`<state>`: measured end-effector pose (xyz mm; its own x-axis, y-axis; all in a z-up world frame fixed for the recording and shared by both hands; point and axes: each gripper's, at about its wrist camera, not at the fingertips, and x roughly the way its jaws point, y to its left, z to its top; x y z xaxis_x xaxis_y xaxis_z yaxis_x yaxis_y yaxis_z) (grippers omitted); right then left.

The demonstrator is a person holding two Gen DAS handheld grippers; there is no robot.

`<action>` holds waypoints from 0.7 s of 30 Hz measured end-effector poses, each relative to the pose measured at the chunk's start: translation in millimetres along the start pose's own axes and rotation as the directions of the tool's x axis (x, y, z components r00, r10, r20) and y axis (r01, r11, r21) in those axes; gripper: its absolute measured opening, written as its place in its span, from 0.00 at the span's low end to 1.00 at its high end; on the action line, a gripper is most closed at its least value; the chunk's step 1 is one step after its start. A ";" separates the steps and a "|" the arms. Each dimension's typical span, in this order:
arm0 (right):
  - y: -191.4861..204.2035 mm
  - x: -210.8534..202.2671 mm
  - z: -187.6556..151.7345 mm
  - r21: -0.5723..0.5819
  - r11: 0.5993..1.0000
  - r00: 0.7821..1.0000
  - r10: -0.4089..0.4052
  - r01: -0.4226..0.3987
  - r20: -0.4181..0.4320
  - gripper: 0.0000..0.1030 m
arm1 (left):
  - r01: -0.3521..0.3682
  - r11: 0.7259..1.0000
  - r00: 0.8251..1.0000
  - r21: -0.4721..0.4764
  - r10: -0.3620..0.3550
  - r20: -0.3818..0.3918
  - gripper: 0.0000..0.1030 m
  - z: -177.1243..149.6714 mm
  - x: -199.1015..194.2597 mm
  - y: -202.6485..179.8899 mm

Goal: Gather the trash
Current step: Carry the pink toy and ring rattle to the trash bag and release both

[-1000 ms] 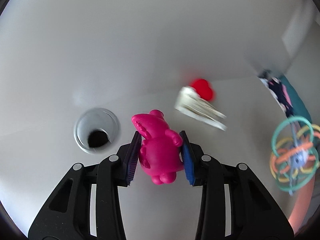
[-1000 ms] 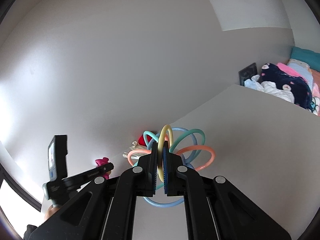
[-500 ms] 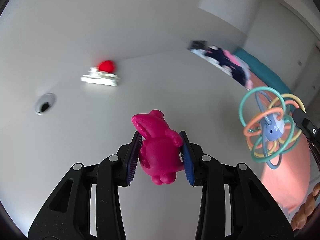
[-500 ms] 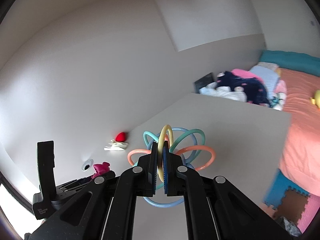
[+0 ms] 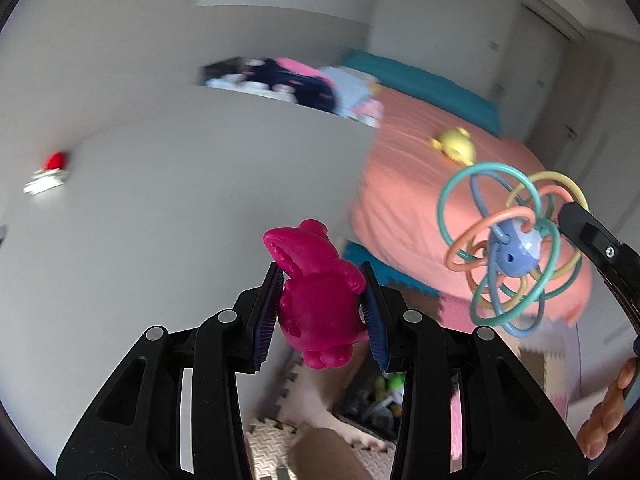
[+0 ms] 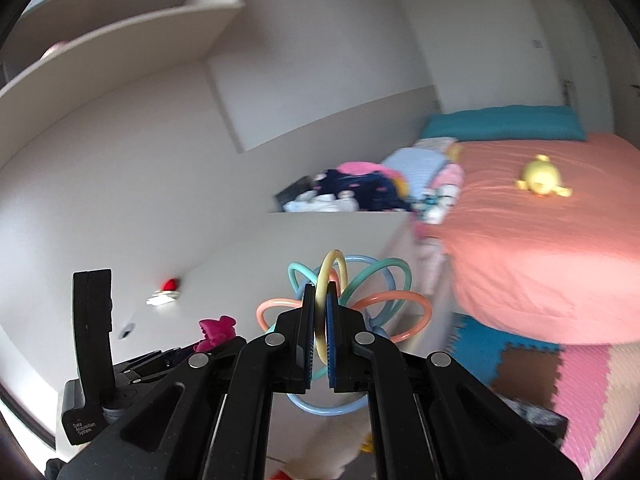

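Both hands are loaded. Our left gripper (image 5: 322,314) has its jaws clamped on the magenta animal figure (image 5: 316,300), low centre of the left wrist frame. Our right gripper (image 6: 318,346) has its jaws closed on the yellow loop of the ring rattle ball (image 6: 344,300), low centre of the right wrist frame; the same rattle shows at the right edge of the left view, held in the air well off the tabletop (image 5: 160,208).

Progress, as we judge it: two items are picked up and in transit, neither deposited. Still on the tabletop, at the left edge of the left wrist frame, sit a small red object (image 5: 55,160) and a flat whitish packet or wrapper (image 5: 45,180) touching or just beside it; blur keeps us from naming them better. These look like what remains to collect.

Containers: no bin or bag is clearly visible. Below the left gripper, bottom centre, there is a dark box-like shape (image 5: 372,396) on the foam floor mat (image 6: 560,372) with some green and mixed things in it; too blurred to confirm as the drop point. Clothes pile (image 6: 360,192) at the far tabletop edge, yellow plush (image 6: 540,178) on the bed (image 6: 540,240), both untouched.
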<state>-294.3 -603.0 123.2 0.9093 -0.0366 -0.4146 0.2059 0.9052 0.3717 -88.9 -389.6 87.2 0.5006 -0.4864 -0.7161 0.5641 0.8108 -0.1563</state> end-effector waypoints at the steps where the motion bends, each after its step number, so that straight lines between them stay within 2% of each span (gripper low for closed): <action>1: -10.7 -8.5 -4.8 0.006 1.000 1.000 -0.031 0.031 -0.002 0.06 | 0.024 0.999 1.000 0.024 -0.024 -0.014 0.37 -6.2 4.2 -16.3; 5: -51.7 -31.4 -27.5 0.041 0.989 0.990 -0.141 0.142 -0.032 0.06 | 0.098 0.990 0.993 0.106 -0.089 -0.080 0.37 -32.5 24.1 -69.7; 9: -99.6 -52.8 -58.9 0.100 0.964 0.968 -0.237 0.245 -0.083 0.06 | 0.158 0.971 0.978 0.178 -0.128 -0.167 0.37 -63.6 49.0 -116.2; 14: -156.7 -64.9 -97.0 0.175 0.917 0.928 -0.329 0.358 -0.177 0.06 | 0.216 0.943 0.951 0.252 -0.145 -0.272 0.38 -100.9 74.3 -162.6; 16: -173.8 -60.6 -107.2 0.195 0.902 0.912 -0.342 0.386 -0.225 0.06 | 0.242 0.930 0.934 0.277 -0.147 -0.326 0.38 -114.9 86.1 -176.8; 17: -180.8 -57.1 -111.0 0.205 0.894 0.905 -0.345 0.398 -0.249 0.06 | 0.259 0.921 0.920 0.290 -0.143 -0.365 0.42 -123.9 94.1 -184.6; 18: -192.9 -54.5 -117.9 0.214 0.881 0.888 -0.354 0.422 -0.295 0.10 | 0.259 0.916 0.913 0.306 -0.128 -0.388 0.69 -131.0 98.2 -188.8; 19: -202.2 -50.8 -122.0 0.228 0.866 0.873 -0.365 0.446 -0.323 0.40 | 0.245 0.912 0.910 0.330 -0.099 -0.403 0.93 -138.4 103.9 -194.5; 20: -205.4 -49.4 -123.3 0.238 0.854 0.866 -0.379 0.463 -0.327 0.86 | 0.223 0.910 0.919 0.350 -0.076 -0.387 0.94 -141.0 105.9 -195.3; 21: -209.9 -50.9 -125.1 0.236 0.825 0.843 -0.433 0.513 -0.319 0.95 | 0.197 0.907 0.928 0.373 -0.050 -0.370 0.94 -145.8 106.2 -197.2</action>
<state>-429.1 -738.2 -37.7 0.5620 -0.2881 -0.7754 0.7219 0.6285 0.2896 -242.7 -553.7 -57.2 0.1932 -0.3708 -0.9084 0.8551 0.5176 -0.0294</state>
